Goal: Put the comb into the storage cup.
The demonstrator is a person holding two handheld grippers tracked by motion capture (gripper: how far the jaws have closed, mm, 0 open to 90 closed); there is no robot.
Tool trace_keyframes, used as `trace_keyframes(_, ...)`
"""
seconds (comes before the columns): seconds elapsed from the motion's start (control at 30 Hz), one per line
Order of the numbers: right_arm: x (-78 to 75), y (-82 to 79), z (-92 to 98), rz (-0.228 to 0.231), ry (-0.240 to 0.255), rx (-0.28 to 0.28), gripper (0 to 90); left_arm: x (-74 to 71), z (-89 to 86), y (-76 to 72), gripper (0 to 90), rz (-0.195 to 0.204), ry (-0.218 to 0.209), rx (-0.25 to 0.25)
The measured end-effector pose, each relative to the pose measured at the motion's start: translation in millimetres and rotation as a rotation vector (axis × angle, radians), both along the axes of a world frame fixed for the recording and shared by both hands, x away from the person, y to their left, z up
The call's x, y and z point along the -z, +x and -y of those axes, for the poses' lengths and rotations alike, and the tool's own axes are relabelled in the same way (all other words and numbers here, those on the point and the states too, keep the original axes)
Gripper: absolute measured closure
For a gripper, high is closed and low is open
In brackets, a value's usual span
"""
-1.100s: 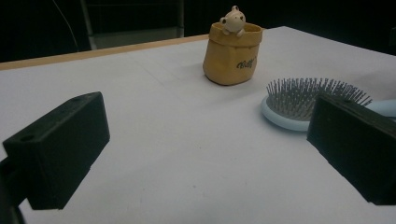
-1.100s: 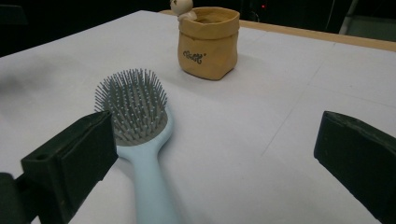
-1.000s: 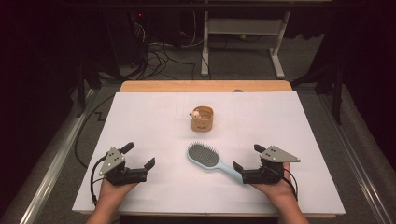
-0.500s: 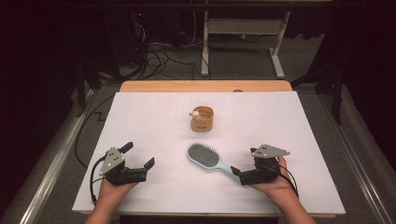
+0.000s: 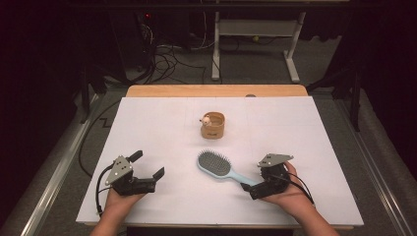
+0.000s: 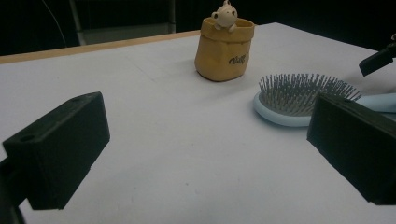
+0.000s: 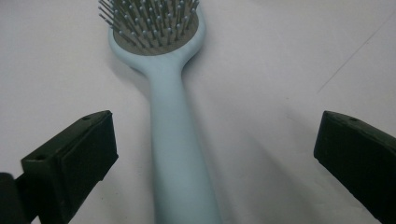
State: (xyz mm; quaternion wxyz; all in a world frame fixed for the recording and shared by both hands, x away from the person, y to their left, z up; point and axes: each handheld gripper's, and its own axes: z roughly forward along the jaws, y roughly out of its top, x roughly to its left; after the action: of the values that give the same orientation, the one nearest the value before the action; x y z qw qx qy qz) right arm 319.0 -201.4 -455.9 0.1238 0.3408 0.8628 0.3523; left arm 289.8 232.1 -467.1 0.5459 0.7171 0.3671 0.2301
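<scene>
The right tool straddles the light-blue hairbrush handle with jaws wide apart, lined up to clamp it; the left tool, also spread, rests idle on the counter.

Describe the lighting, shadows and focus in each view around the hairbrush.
High view: the white table top is evenly lit, the surroundings dark, with faint shadows. Left gripper view: the tan pouch-shaped holder and the light blue plastic hairbrush look fairly sharp, the near black jaws soft. Right gripper view: the right gripper casts a soft shadow beside the brush handle; the bristles are crisp.
</scene>
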Motion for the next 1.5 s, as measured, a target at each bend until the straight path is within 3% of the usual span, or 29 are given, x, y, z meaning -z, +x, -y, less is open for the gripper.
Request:
trace_keyframes(0.33,-5.9,9.0,-19.5,-0.038,-0.059,-0.074,0.1,-0.3,0.8,-1.2,0.0,0.010,-0.005,0.009)
trace_keyframes(0.5,-6.2,20.2,-38.7,-0.049,-0.091,-0.114,0.1,-0.6,0.4,-1.5,0.0,0.015,-0.006,0.007)
trace_keyframes(0.73,-7.5,31.5,-56.0,-0.055,-0.105,-0.132,0.1,-1.1,-0.9,-1.3,0.0,0.015,-0.007,0.004)
trace_keyframes(1.07,-7.5,50.0,-91.9,-0.075,-0.167,-0.182,0.4,-1.6,-1.9,-1.5,0.0,0.020,-0.015,0.000)
trace_keyframes(1.5,-0.4,60.9,-115.0,-0.100,-0.220,-0.209,6.4,-2.1,-2.4,-2.2,0.0,0.027,-0.018,-0.005)
